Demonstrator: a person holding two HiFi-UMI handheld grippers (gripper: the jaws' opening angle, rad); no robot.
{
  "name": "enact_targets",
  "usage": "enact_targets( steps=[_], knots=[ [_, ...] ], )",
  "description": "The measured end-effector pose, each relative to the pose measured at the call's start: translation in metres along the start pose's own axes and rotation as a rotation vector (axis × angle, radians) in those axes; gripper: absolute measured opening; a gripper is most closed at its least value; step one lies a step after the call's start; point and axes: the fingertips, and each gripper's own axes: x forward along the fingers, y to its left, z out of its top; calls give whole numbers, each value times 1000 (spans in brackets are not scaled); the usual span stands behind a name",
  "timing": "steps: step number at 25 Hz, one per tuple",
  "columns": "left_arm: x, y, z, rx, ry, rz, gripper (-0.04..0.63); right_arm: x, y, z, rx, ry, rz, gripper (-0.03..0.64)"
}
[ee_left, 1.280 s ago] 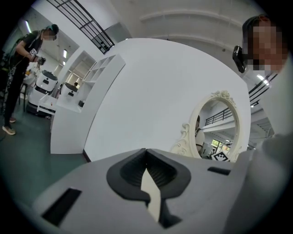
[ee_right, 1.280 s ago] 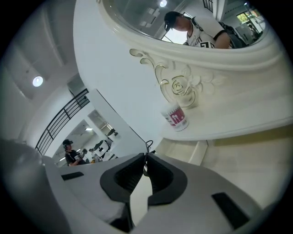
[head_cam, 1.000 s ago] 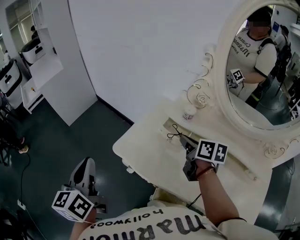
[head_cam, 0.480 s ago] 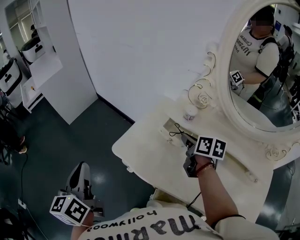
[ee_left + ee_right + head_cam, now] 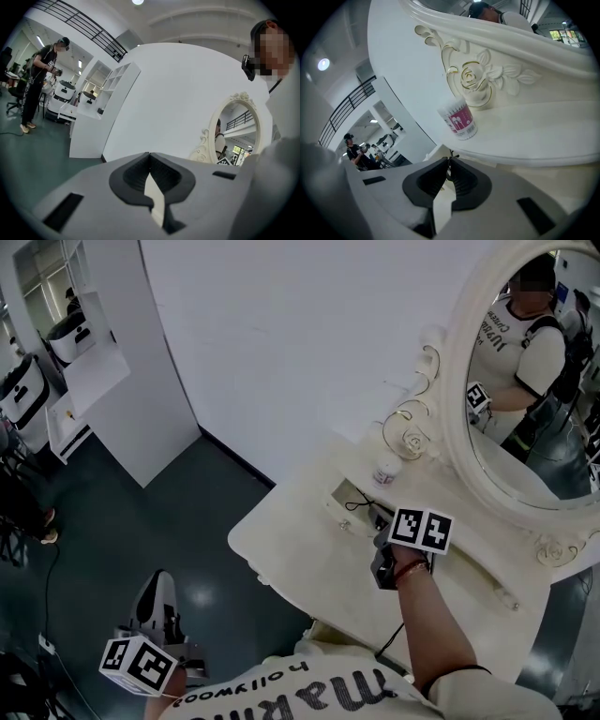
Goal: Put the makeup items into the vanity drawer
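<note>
Barely shifted since the earlier frame, the right hand-held gripper (image 5: 450, 161), jaws together and empty, hovers by the open drawer (image 5: 339, 491) at centre, the left hand-held gripper (image 5: 150, 159) likewise closed at lower left; reaching unopened could topple the cotton-swab jar (image 5: 386, 468) just above.

Right tool (image 5: 375, 523) over cream vanity top (image 5: 281, 532) by mirror (image 5: 525, 427); left tool (image 5: 156, 587) above dark floor (image 5: 141, 512).

Right side of mirror (image 5: 521, 418) off-frame; drawer (image 5: 345, 494) contents indistinct.
</note>
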Motion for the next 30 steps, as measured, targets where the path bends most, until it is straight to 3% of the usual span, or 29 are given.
enact_targets(
  steps=[9,30],
  knots=[
    [-2,6,-3,-23,-11,26,8,8,-3,2,-221,49,-112,41],
    [-9,11,-2,-38,-18,51,8,21,-5,-5,-217,108,-125,43]
  ],
)
